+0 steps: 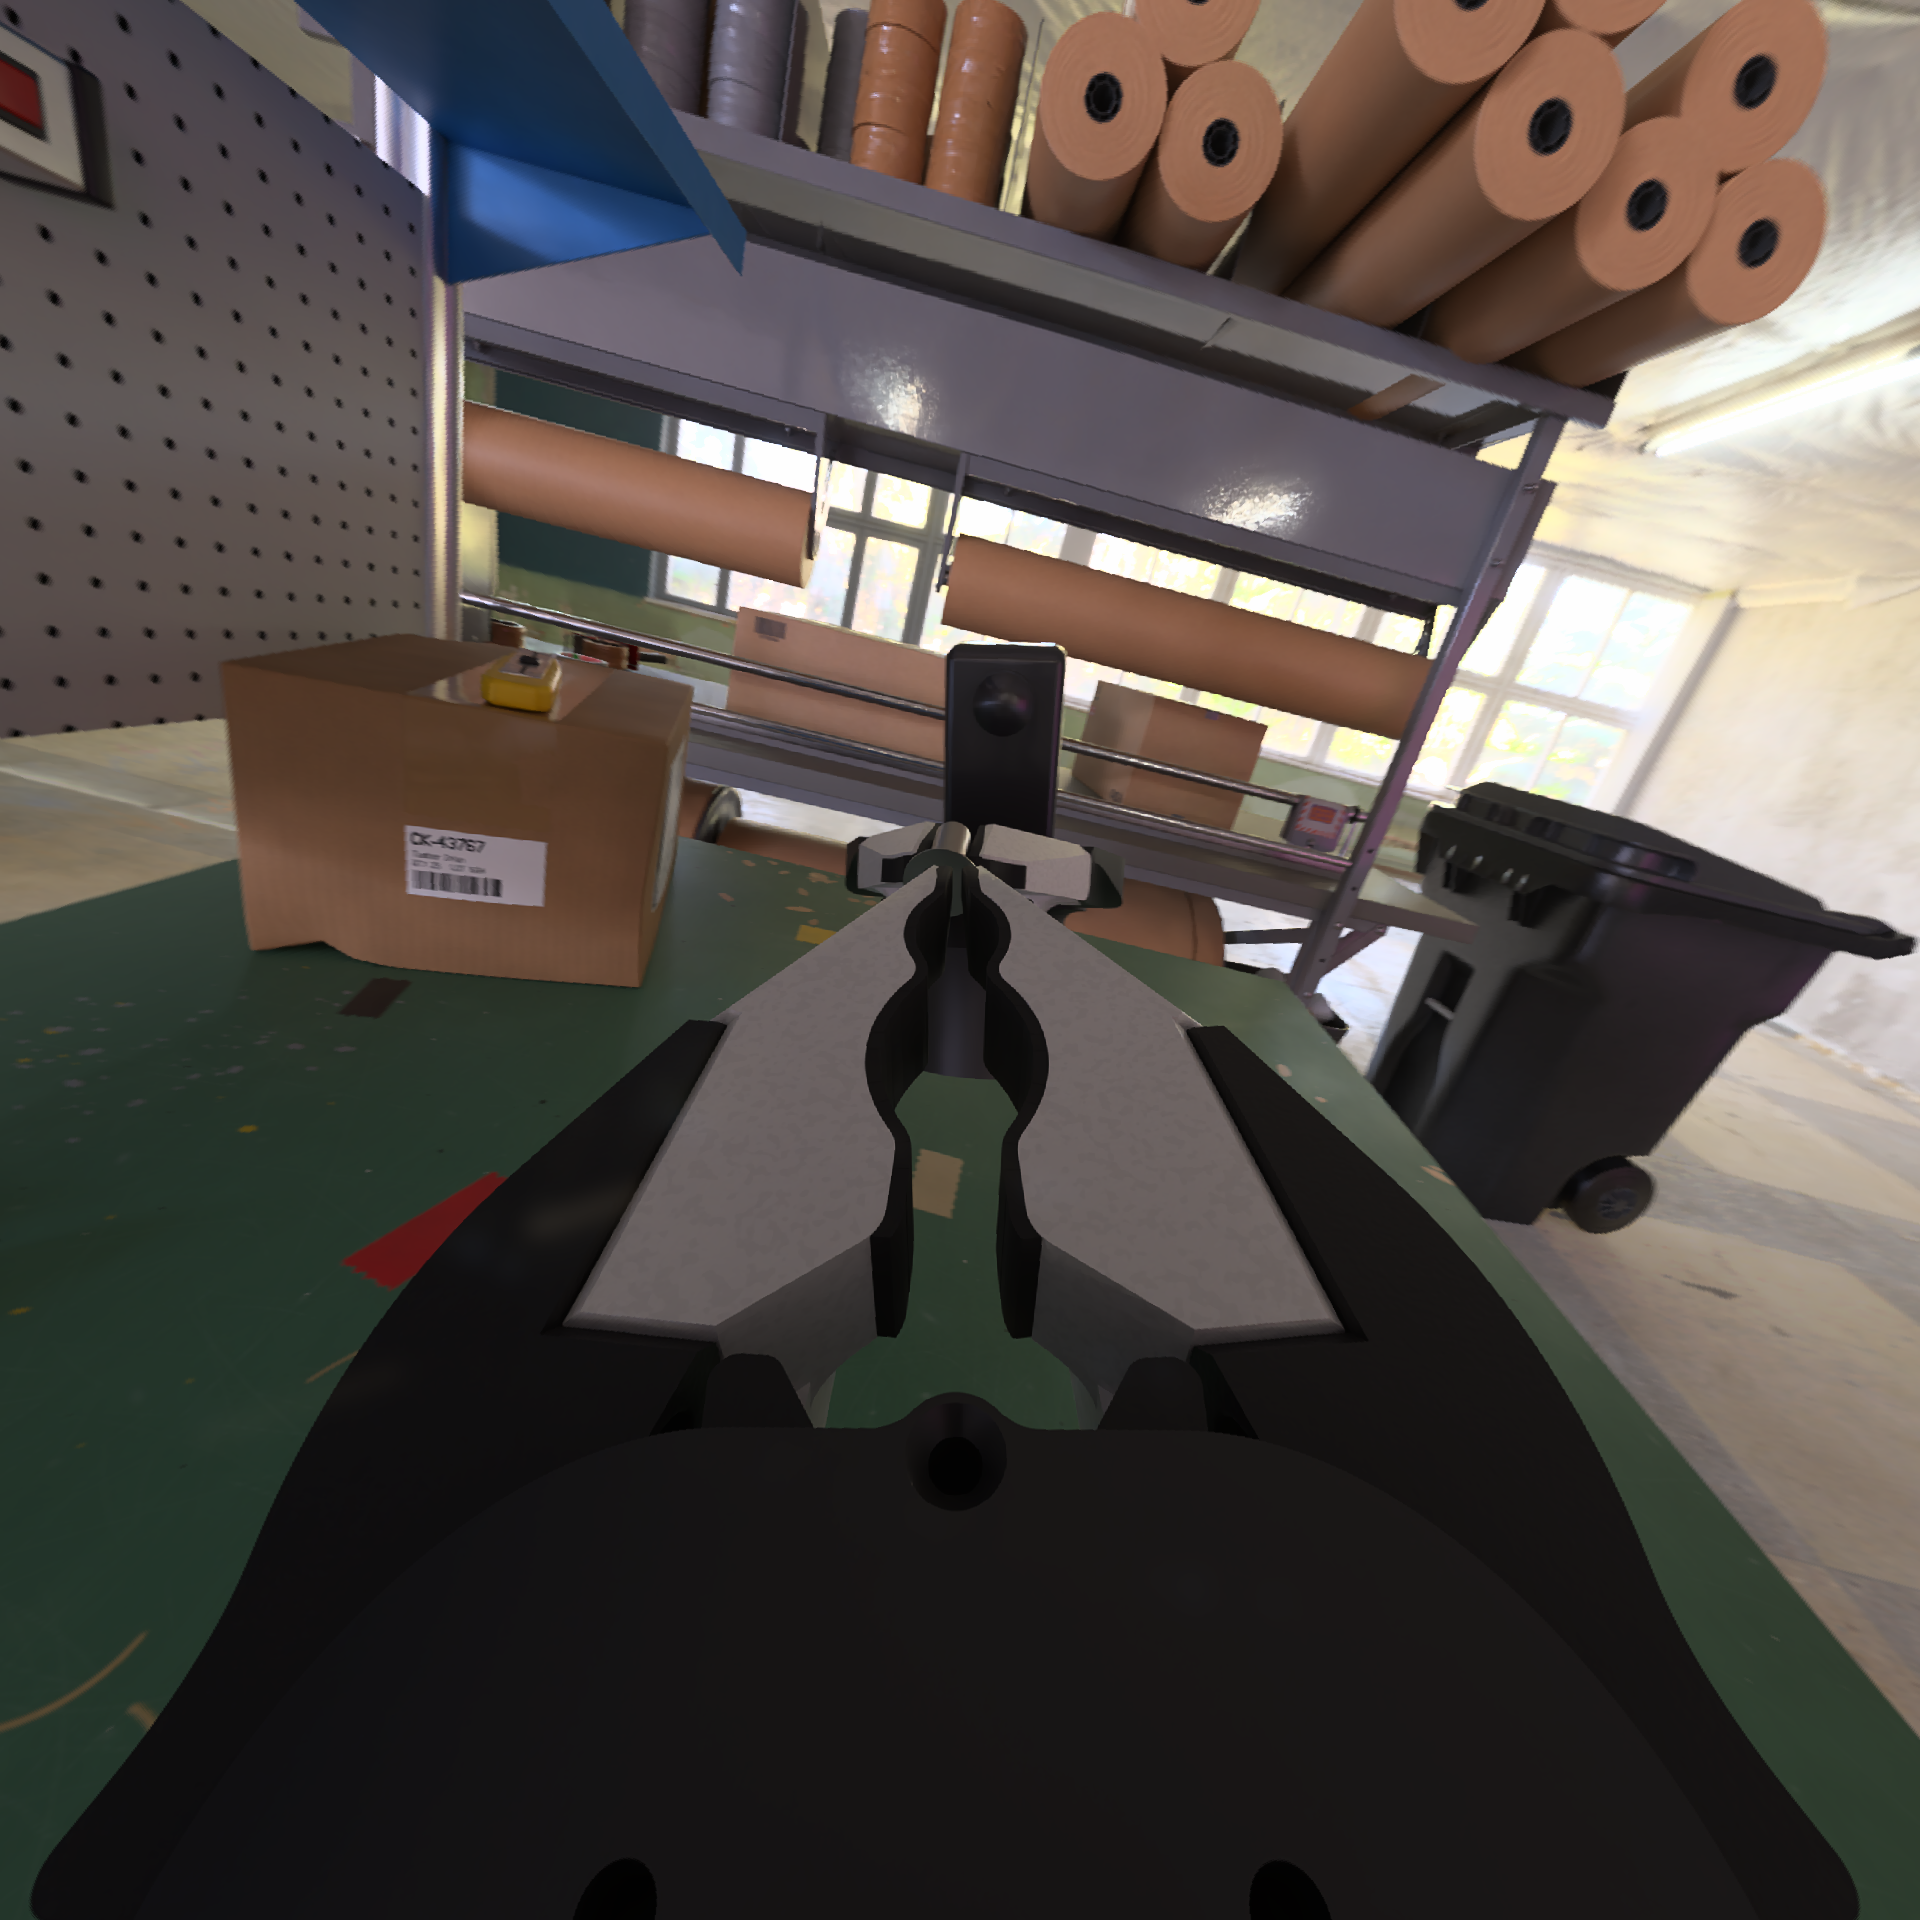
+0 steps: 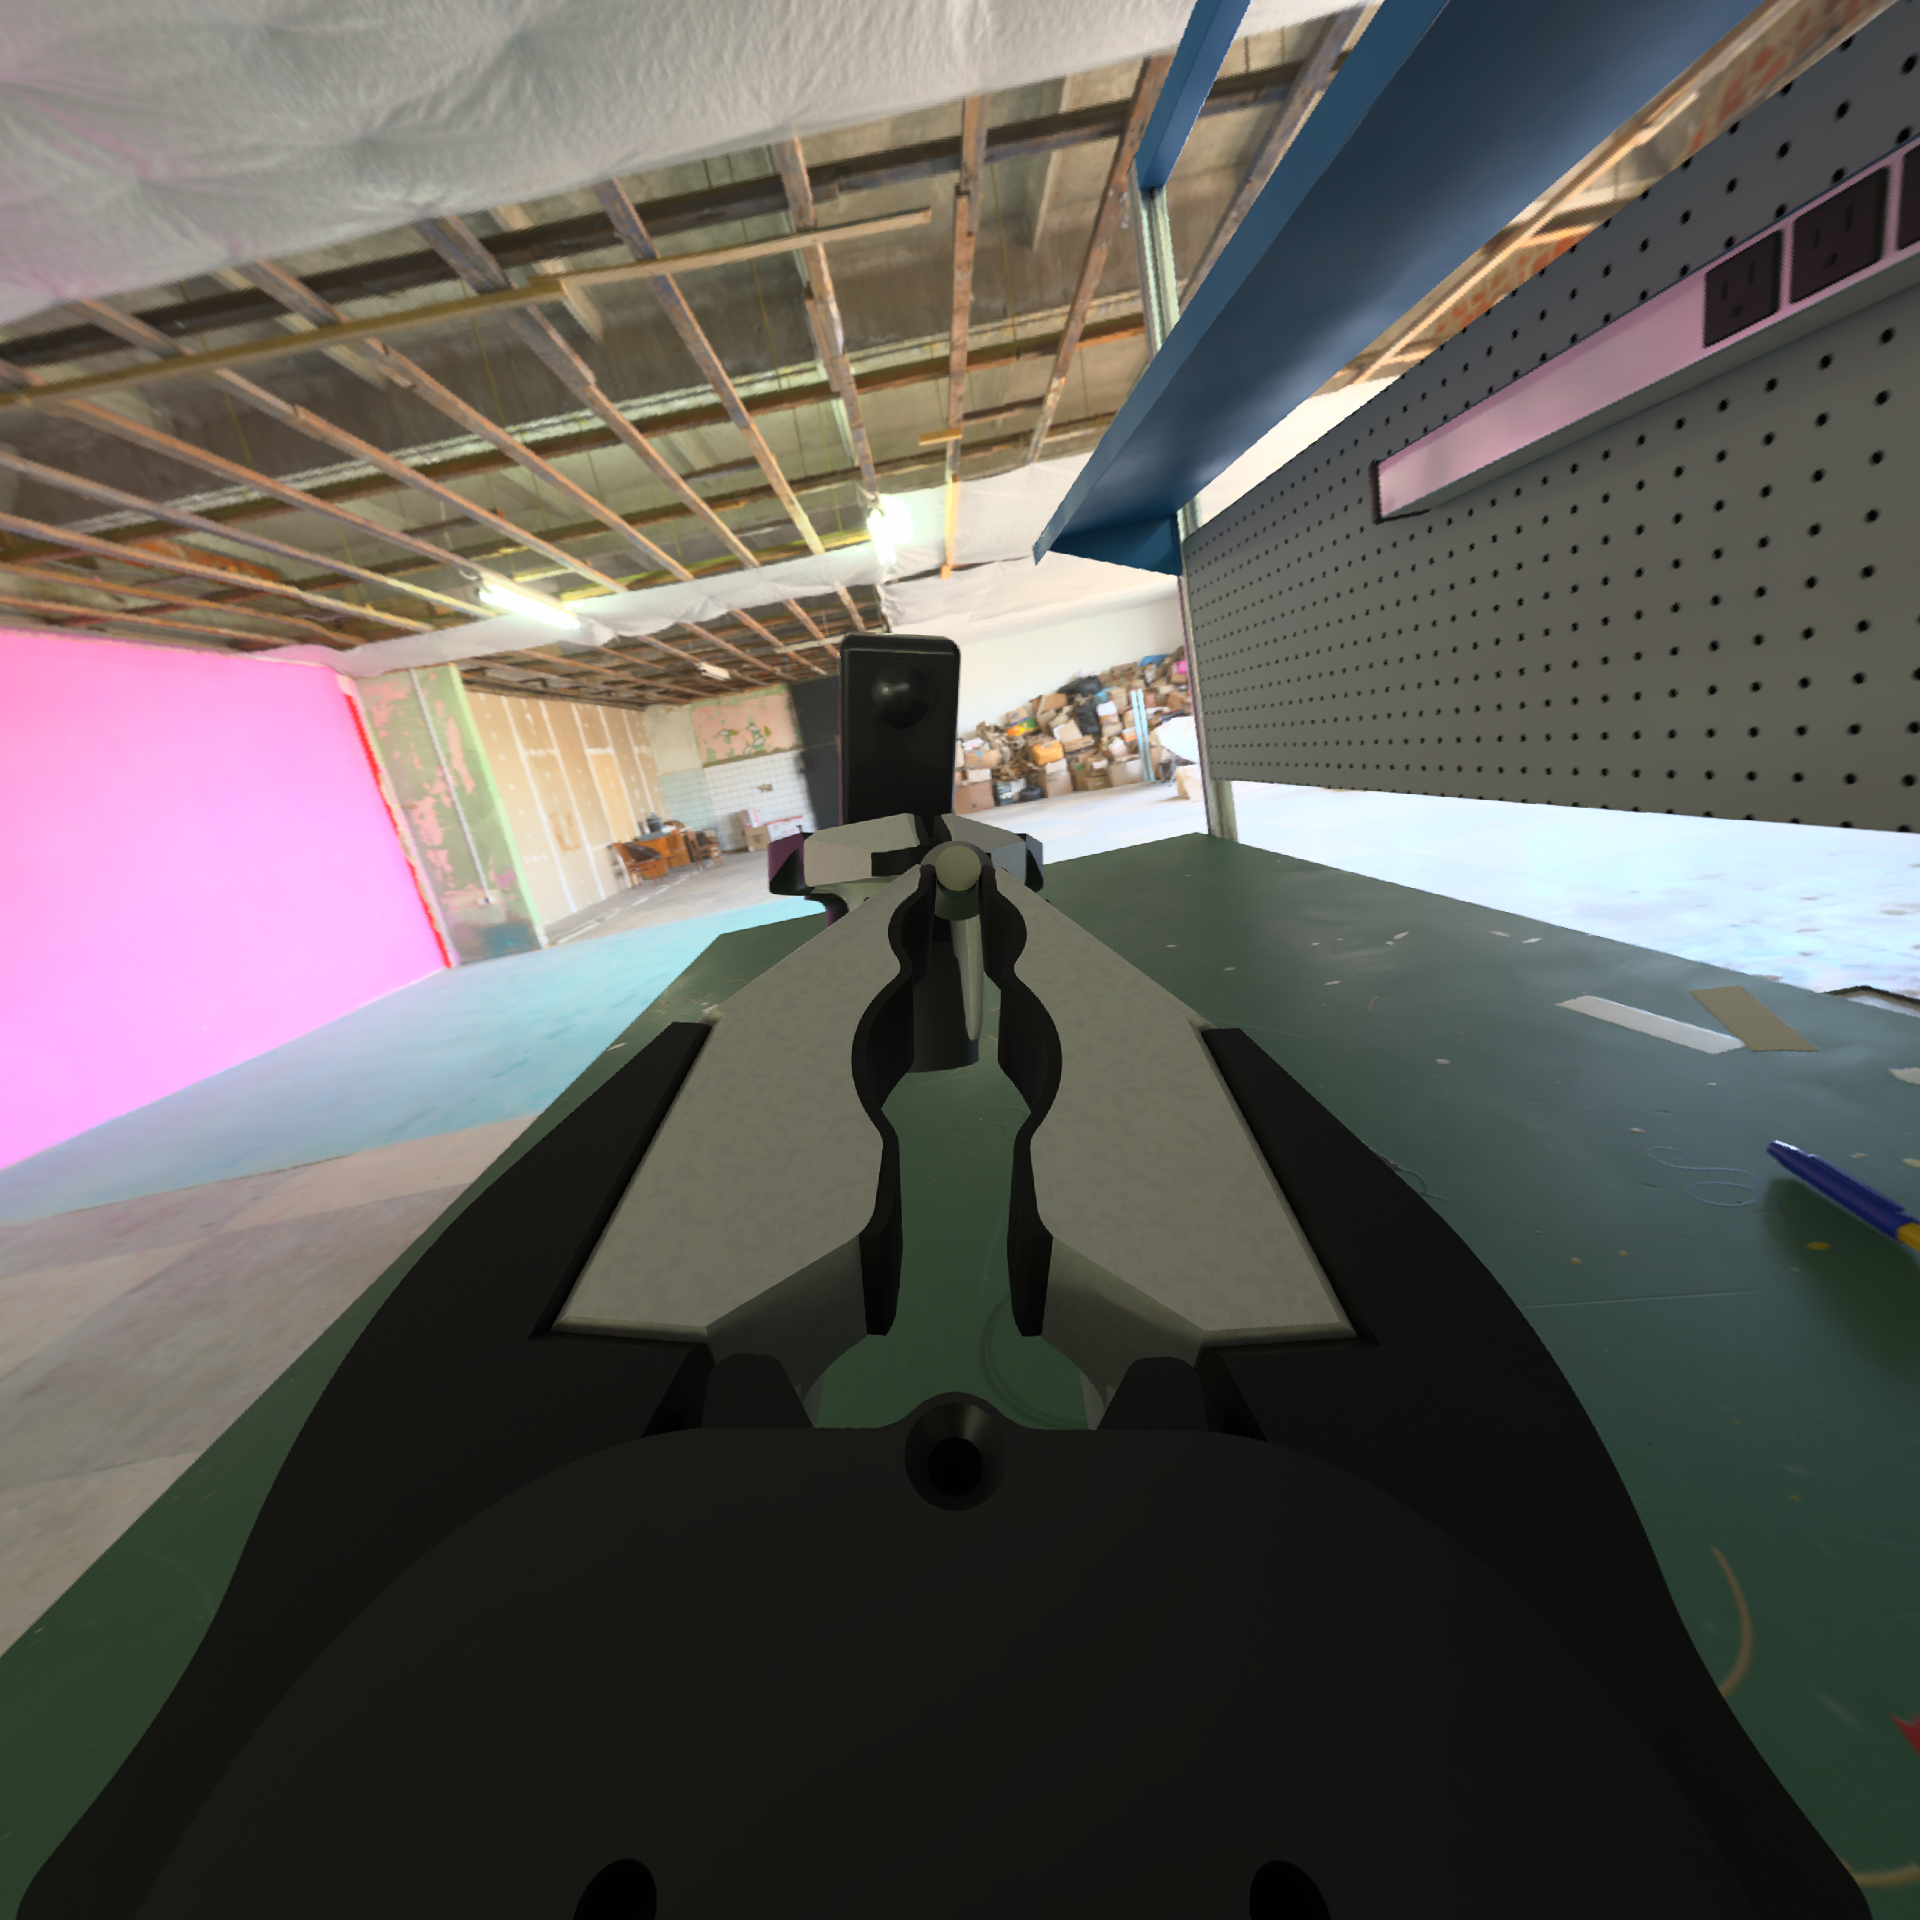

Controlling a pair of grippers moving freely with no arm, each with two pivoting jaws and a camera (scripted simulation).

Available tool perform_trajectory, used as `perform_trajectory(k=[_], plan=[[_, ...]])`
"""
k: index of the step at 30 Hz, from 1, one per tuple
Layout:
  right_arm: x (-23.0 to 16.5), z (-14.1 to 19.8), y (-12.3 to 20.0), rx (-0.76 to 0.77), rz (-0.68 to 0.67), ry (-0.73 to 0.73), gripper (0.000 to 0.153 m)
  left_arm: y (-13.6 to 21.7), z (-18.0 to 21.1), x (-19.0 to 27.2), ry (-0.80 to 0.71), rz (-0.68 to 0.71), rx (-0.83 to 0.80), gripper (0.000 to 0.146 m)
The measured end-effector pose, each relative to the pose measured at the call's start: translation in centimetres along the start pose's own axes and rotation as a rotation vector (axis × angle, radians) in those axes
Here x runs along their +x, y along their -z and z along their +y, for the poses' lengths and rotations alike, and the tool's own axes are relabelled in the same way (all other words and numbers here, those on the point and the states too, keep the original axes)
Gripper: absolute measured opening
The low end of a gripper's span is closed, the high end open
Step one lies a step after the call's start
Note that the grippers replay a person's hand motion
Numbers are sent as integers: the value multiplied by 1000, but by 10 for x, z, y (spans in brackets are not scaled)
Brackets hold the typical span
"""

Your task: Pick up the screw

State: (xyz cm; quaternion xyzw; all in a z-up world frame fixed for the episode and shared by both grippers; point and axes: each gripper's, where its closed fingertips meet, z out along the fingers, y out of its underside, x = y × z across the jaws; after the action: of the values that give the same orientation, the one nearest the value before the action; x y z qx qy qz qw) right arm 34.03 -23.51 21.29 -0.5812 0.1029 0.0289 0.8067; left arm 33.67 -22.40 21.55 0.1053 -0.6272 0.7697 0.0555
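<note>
The screw [image 1: 954,1023] is a dark metal shaft with a pale head, standing roughly upright above the green table [image 1: 208,1143]. My left gripper [image 1: 951,896] is shut on the screw near its top. My right gripper [image 2: 956,896] faces it and is also shut on the screw [image 2: 951,997]; the pale head shows just above its fingertips. Each gripper shows in the other's view, just beyond the screw: the right one in the left wrist view [image 1: 971,857], the left one in the right wrist view [image 2: 914,852]. The screw's lower end hangs free of the table.
A cardboard box [image 1: 447,810] with a yellow item [image 1: 520,681] on top stands at the left. A rack of brown paper rolls [image 1: 1039,395] and a black wheeled bin [image 1: 1621,997] lie beyond the table edge. A pegboard [image 2: 1558,623] borders the table; a blue pen [image 2: 1849,1195] lies on it.
</note>
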Motion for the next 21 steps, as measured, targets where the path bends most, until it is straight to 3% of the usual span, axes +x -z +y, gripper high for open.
perform_trajectory(k=[17,21], plan=[[-3,1,1,-56,79,172,8,-2,1,3,-87,-64,-74,2],[-5,2,1,-59,55,154,8,-2,2,4,-69,-41,-82,2]])
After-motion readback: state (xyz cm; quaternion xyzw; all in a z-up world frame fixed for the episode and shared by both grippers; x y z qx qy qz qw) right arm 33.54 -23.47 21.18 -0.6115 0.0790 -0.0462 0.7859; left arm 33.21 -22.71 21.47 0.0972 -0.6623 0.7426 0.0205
